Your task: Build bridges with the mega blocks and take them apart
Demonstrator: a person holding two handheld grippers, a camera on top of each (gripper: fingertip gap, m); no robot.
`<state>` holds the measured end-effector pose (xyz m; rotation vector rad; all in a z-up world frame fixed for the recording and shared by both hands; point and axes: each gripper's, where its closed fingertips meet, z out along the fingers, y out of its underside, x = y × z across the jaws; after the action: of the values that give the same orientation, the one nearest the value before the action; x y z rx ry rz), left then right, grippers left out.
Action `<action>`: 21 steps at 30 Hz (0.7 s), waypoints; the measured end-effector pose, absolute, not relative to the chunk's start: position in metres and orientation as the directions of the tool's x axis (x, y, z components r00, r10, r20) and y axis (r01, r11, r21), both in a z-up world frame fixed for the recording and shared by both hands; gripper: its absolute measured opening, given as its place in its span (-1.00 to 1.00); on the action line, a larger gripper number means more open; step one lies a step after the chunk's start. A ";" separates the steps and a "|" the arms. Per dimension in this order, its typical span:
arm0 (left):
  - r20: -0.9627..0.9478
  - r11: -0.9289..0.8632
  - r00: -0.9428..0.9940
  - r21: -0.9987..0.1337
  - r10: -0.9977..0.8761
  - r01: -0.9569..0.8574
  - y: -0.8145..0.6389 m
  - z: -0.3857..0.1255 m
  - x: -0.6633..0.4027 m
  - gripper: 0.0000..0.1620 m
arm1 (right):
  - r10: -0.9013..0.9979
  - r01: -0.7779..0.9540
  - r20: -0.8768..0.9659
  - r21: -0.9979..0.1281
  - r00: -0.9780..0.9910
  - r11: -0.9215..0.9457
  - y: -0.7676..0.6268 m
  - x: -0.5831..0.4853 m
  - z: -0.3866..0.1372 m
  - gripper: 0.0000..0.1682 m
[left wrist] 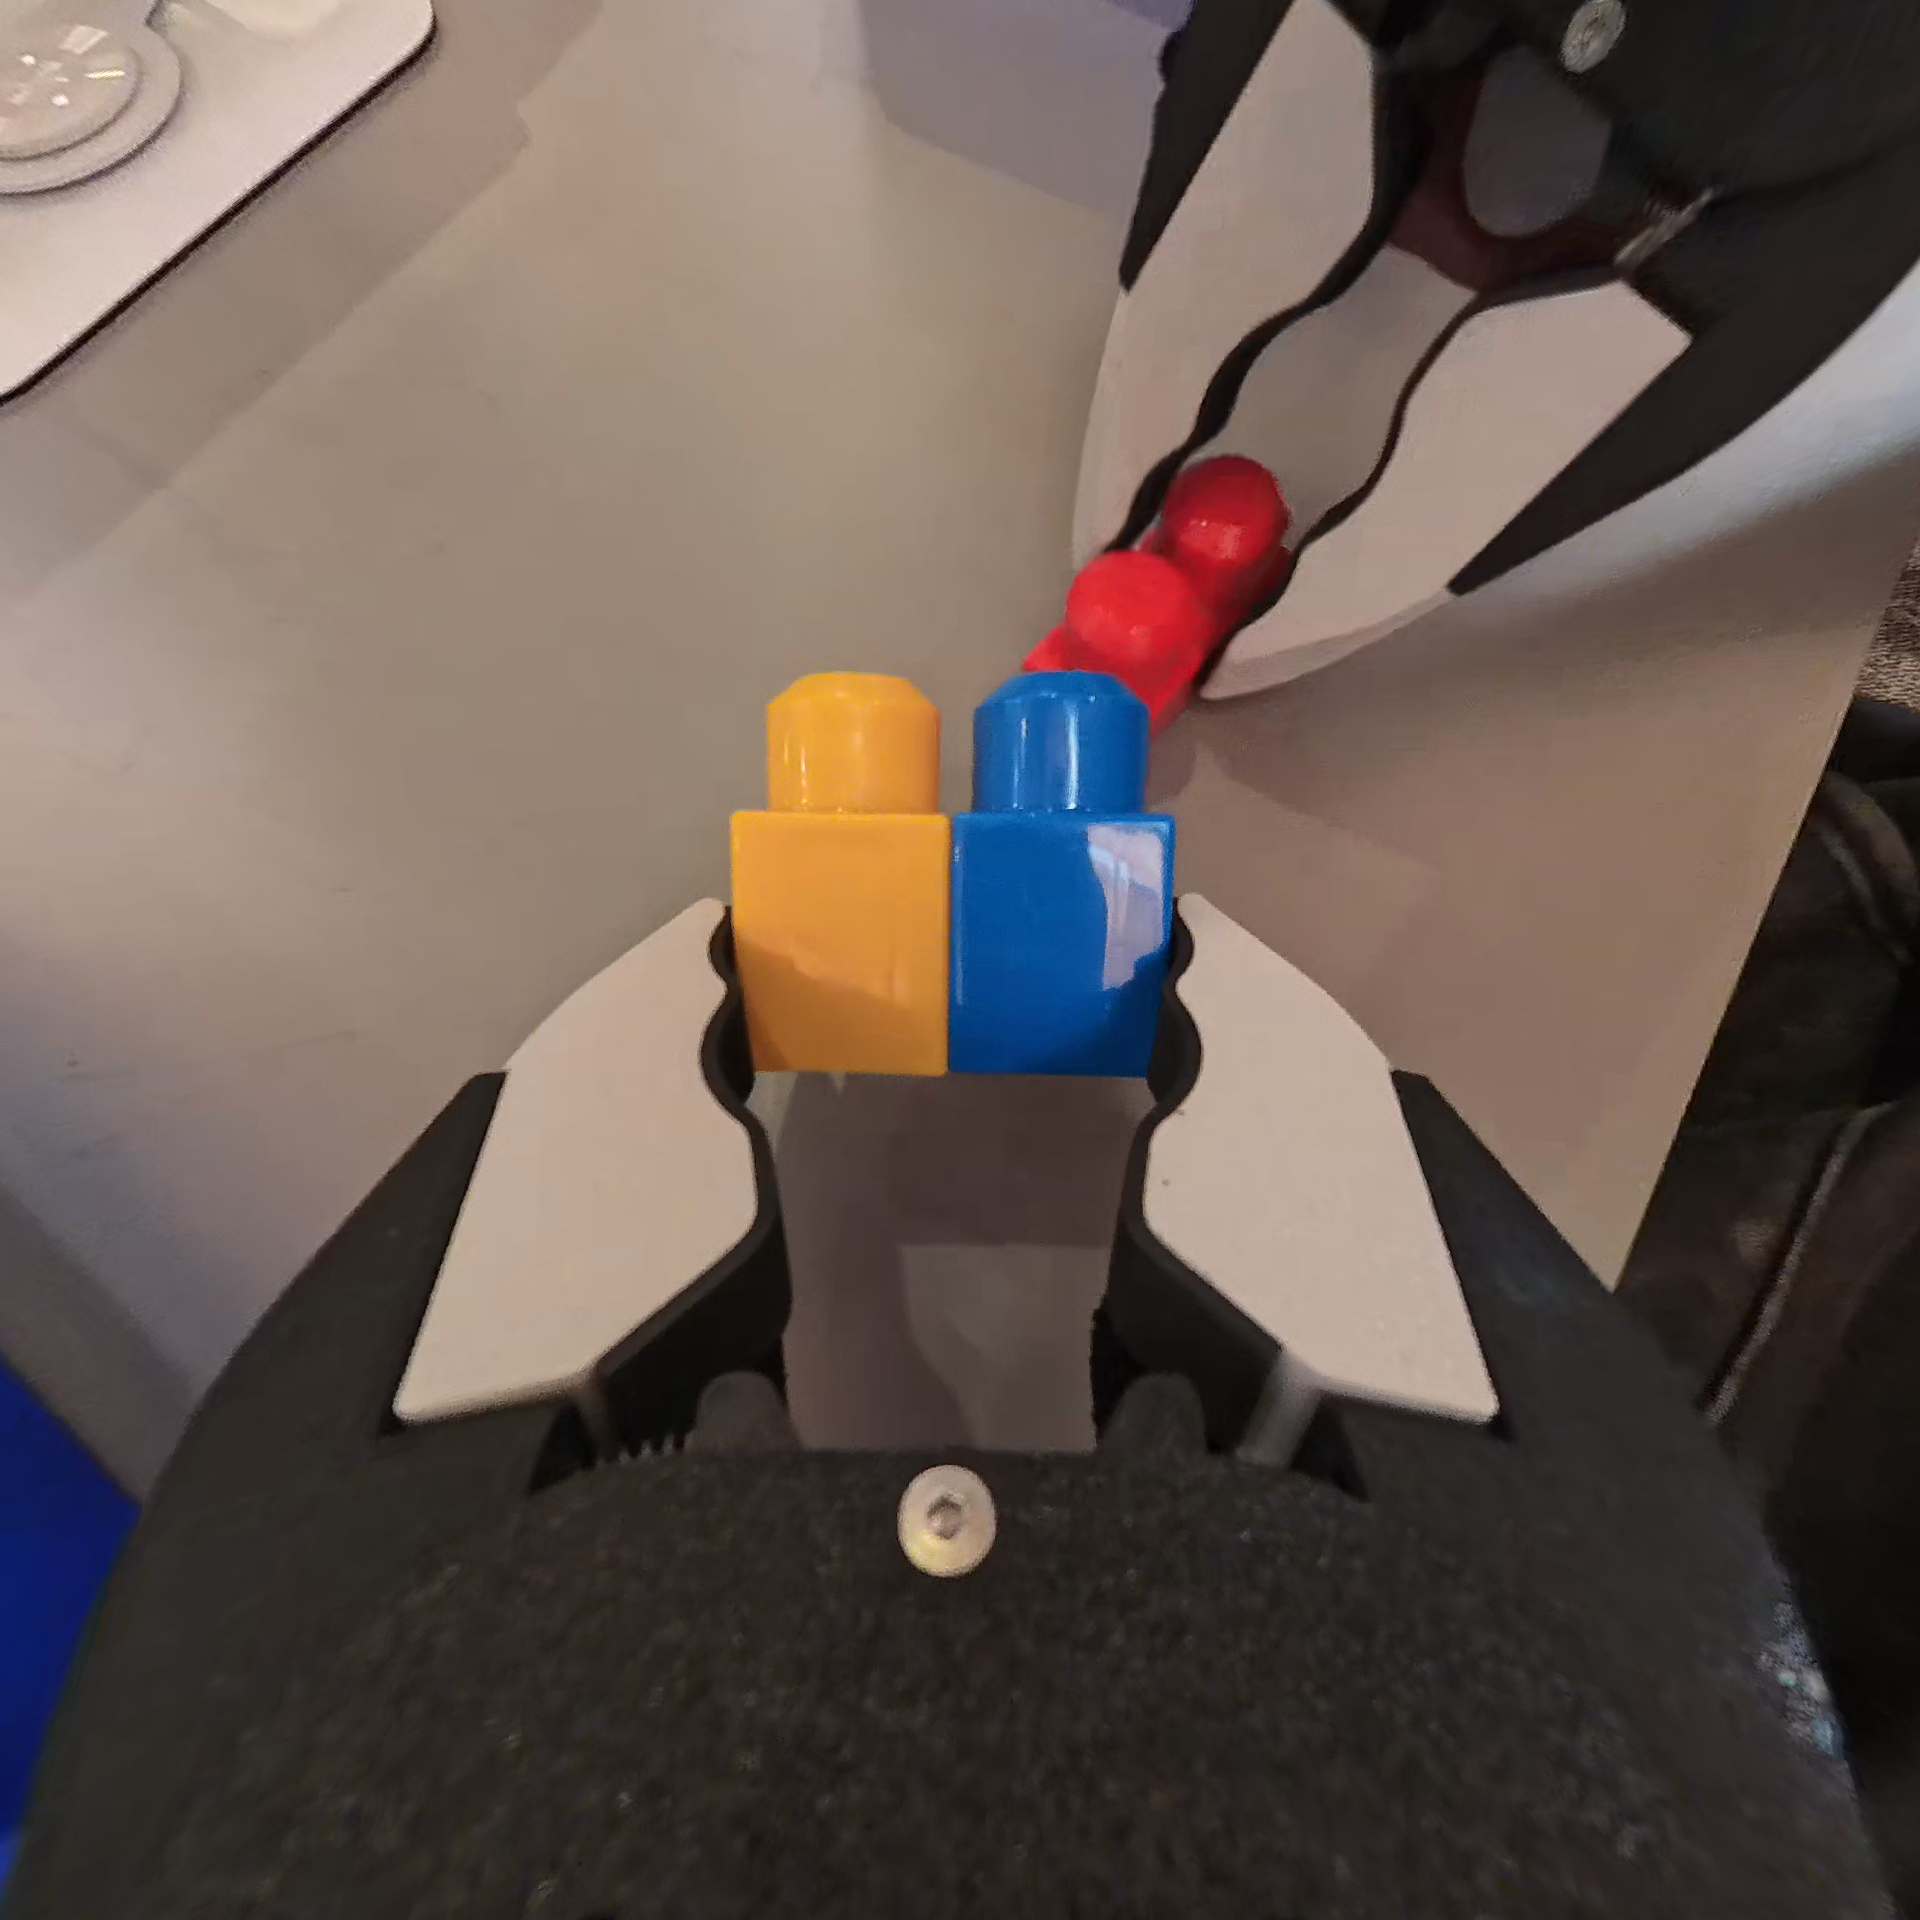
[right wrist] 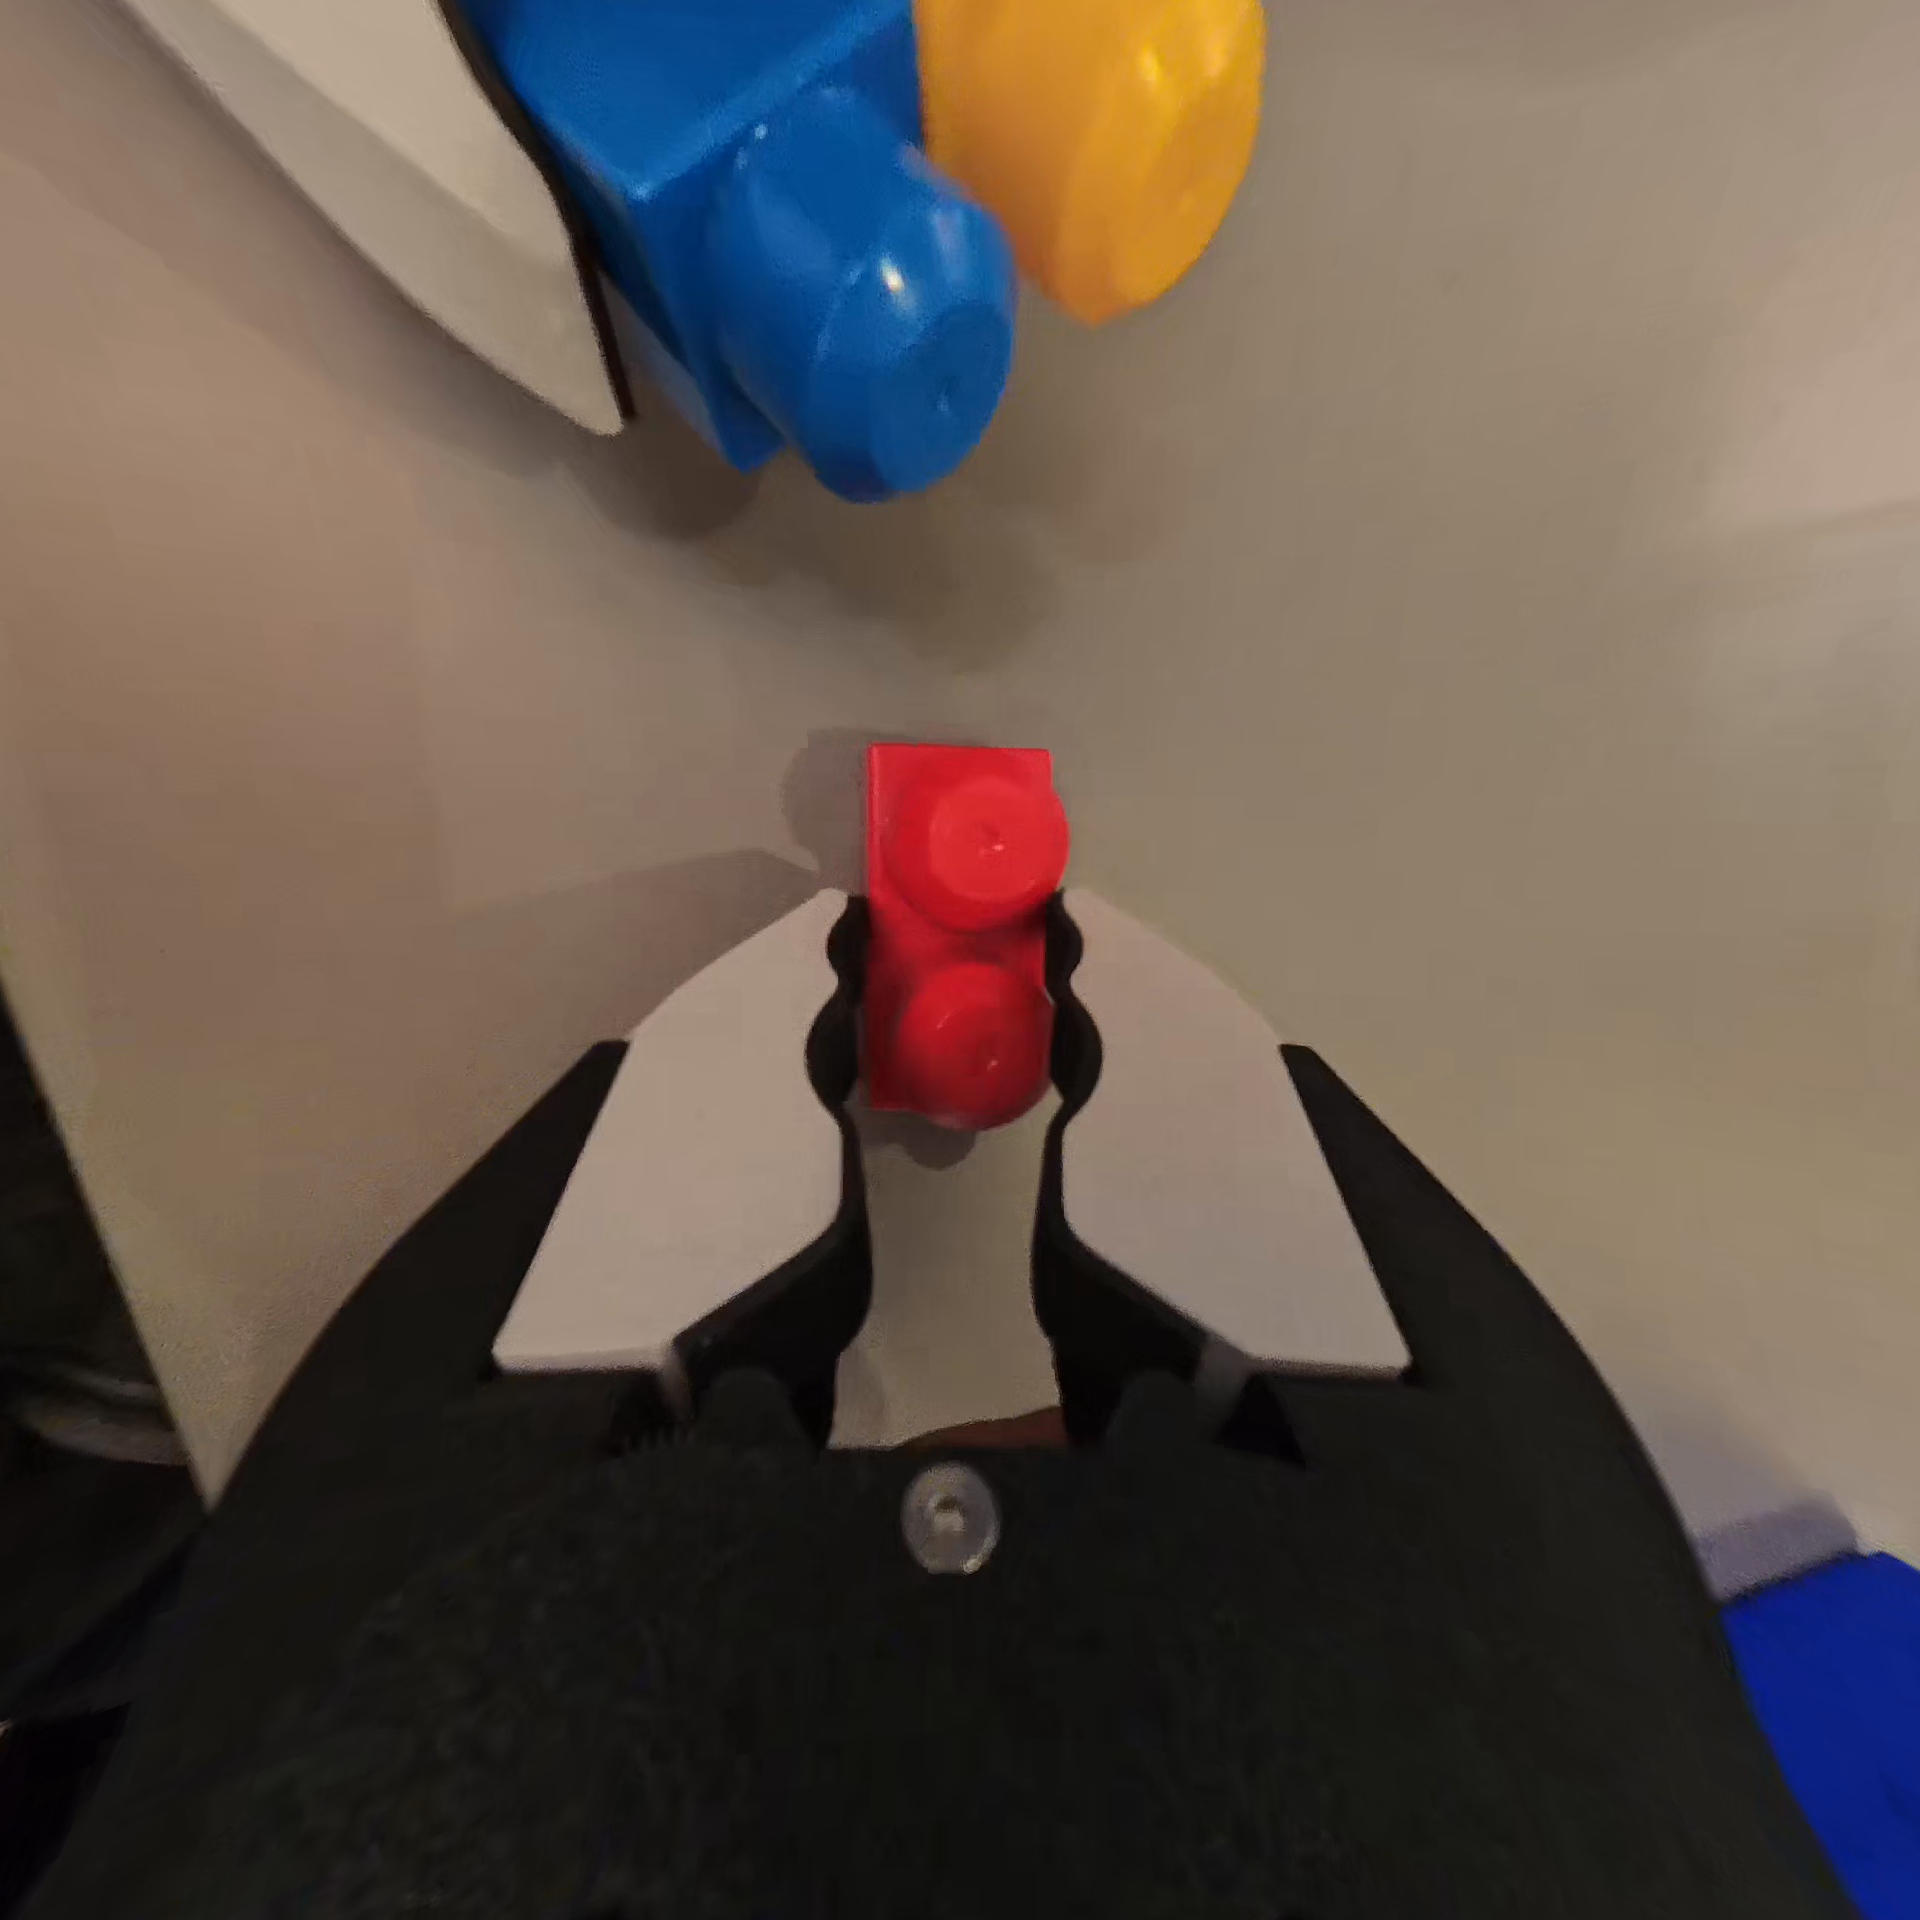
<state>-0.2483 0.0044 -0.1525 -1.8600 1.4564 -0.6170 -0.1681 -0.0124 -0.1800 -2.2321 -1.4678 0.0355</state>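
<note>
My left gripper is shut on two single-stud blocks held side by side: a yellow block on the left and a blue block on the right, studs up. My right gripper is shut on a flat red two-stud block, with the block's far end sticking out past the fingertips. In the left wrist view the right gripper and the red block are just behind and right of the blue block. In the right wrist view the blue block and yellow block hang at the top.
A pale grey table lies under both grippers. A white mat with a round clear object sits at the far left. A blue thing lies at the table's near corner. Dark furniture stands past the table's right edge. My hands' fingertips stand some 9 cm from each other. The left gripper is farther from the blue thing, some 40 cm, than the right, some 30 cm.
</note>
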 end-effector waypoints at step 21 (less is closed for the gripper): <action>-0.535 0.322 0.155 -0.687 -0.830 -0.651 0.053 -0.093 -0.215 -0.08 | 0.571 -0.262 -0.682 -0.716 0.457 -0.647 0.025 -0.157 -0.053 -0.62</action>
<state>-0.2155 0.0535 -0.0931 -1.3933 1.5593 -0.2185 -0.1567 0.0246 -0.0532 -1.8908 -0.2593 1.2874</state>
